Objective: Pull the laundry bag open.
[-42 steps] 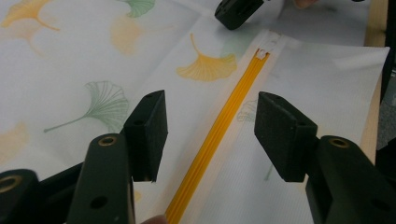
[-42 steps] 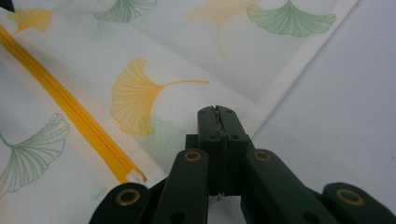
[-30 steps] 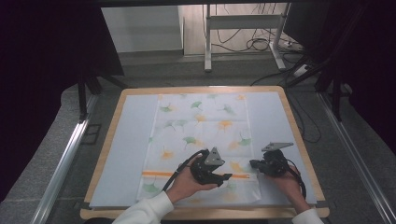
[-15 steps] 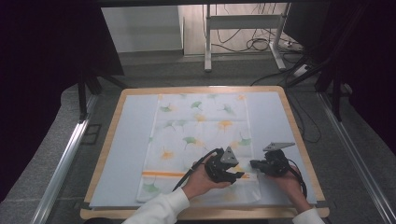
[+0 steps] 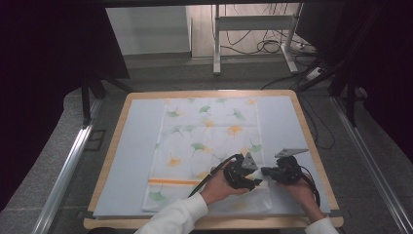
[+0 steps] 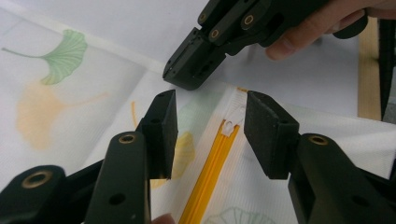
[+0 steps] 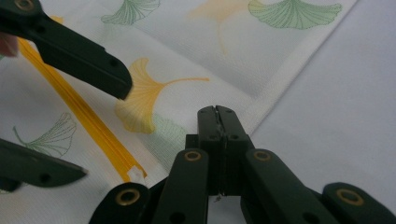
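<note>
A white cloth (image 5: pixel 209 131) printed with ginkgo leaves lies flat on the pale blue mat (image 5: pixel 129 146). An orange zipper (image 6: pixel 210 172) runs along its near end, with a small white pull tab (image 6: pixel 229 127) at the end of the zipper. My left gripper (image 6: pixel 210 116) is open and straddles that zipper end without touching it. Its jaws have just been opening a little. My right gripper (image 7: pixel 217 112) is shut on the cloth's hem just past the tab. In the high view the left gripper (image 5: pixel 255 181) and right gripper (image 5: pixel 265 171) nearly meet.
A wooden rim (image 5: pixel 109 146) frames the mat. Bare mat lies to the left of the cloth and in a strip at its right (image 5: pixel 282 122). Metal rails (image 5: pixel 68 165) flank the table, and cables lie on the floor behind it.
My left gripper has slid to the right along the zipper until it sits close to the right gripper. The right hand has stayed where it was.
</note>
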`<state>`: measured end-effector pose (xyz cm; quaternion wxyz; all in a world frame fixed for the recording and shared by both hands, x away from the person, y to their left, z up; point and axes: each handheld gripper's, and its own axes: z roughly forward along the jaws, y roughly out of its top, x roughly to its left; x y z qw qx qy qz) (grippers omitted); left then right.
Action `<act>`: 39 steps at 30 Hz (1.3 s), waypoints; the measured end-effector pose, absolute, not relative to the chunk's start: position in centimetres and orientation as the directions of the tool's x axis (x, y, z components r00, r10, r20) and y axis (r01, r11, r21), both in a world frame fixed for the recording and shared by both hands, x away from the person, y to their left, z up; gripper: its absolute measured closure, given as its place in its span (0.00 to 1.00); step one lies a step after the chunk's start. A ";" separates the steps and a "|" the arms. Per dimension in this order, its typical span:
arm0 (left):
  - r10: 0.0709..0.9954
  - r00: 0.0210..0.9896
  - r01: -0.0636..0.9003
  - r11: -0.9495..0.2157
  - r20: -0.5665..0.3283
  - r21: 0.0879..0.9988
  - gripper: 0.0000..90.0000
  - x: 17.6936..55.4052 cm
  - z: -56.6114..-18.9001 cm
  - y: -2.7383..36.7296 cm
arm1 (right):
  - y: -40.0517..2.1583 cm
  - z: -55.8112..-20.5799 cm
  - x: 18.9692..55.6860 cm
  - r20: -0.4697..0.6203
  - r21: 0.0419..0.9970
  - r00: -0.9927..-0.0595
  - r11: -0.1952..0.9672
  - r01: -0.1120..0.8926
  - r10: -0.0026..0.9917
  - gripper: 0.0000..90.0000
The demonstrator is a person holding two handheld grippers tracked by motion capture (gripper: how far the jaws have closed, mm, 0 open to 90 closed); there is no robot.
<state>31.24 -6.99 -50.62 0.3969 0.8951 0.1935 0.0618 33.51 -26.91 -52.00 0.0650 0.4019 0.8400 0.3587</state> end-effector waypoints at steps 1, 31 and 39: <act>0.395 0.917 0.297 -0.610 -0.043 0.734 0.61 31.2 -50.6 -7.0 | -26.9 -52.0 33.5 0.179 0.655 -0.669 0.420 0.629 0.722 0.99; 0.335 0.942 0.267 -0.682 -0.034 0.681 0.82 31.7 -52.2 -9.5 | -27.4 -52.0 33.7 0.202 0.657 -0.651 0.391 0.645 0.732 0.99; 0.351 0.936 0.275 -0.673 -0.031 0.686 0.93 31.6 -52.1 -9.4 | -27.4 -52.0 33.6 0.195 0.657 -0.654 0.397 0.640 0.731 0.99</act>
